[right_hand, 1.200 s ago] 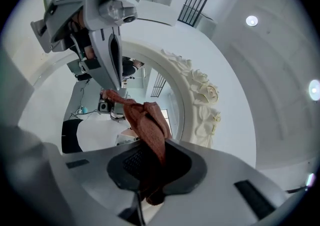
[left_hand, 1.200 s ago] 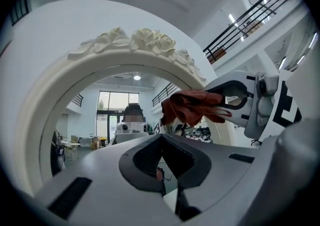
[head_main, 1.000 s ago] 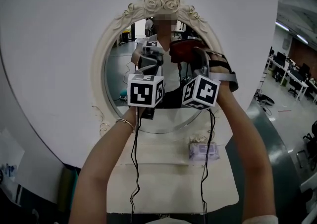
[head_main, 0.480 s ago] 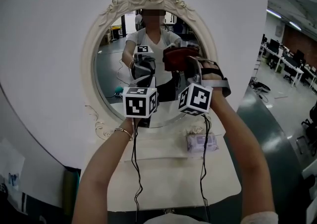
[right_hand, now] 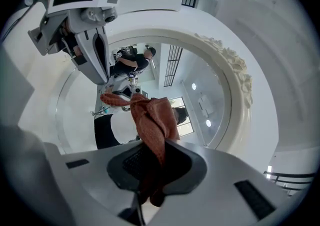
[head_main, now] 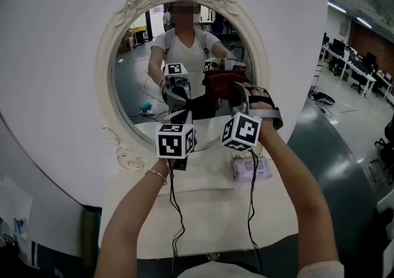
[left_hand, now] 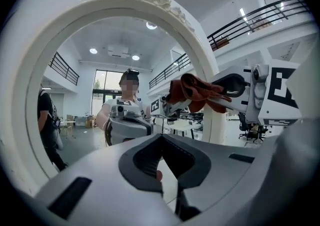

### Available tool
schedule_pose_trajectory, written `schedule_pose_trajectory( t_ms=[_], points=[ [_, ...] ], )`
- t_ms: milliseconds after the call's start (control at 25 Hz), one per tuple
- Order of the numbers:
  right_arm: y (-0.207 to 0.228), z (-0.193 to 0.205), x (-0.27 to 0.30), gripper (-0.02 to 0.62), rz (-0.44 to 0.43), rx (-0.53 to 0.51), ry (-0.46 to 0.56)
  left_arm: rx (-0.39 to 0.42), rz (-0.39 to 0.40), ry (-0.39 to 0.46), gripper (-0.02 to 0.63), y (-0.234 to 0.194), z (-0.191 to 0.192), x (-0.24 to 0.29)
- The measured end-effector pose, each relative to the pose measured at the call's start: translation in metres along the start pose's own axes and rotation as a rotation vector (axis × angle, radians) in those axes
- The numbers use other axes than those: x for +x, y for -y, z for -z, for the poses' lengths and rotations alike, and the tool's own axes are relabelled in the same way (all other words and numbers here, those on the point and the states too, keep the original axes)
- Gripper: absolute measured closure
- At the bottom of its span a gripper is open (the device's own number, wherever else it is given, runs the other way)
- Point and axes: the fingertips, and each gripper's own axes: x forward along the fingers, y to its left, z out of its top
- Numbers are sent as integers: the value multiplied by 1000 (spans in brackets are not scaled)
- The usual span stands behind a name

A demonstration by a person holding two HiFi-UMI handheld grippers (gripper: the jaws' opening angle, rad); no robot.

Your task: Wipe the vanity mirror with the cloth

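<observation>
The left gripper (head_main: 179,112) was raised before the mirror (head_main: 138,67), its jaws pressed together with nothing between them, as seen in its own view (left_hand: 161,139). Whether its tips touched the glass could not be told. To its right, the cloth (head_main: 220,80), rust-red and bunched, was clamped in the right gripper (head_main: 241,95) and lifted against the middle of the glass. Its lower end was hidden between the closed jaws (right_hand: 157,146), and its upper folds (right_hand: 150,117) could hardly be separated from their reflection. Below the right gripper, a small packet (head_main: 251,171) lay on the shelf (head_main: 203,215). Its contents were too blurred to be made out.
</observation>
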Motion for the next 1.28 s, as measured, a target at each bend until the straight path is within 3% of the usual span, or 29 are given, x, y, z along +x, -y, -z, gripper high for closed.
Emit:
schedule_pose_trajectory(
  t_ms=[400, 1280],
  points=[
    [-51, 10, -2, 534, -64, 32, -17, 8, 1, -97, 600, 1, 66, -2],
    [-162, 16, -7, 534, -261, 125, -35, -73, -36, -244, 600, -9, 168, -2]
  ],
)
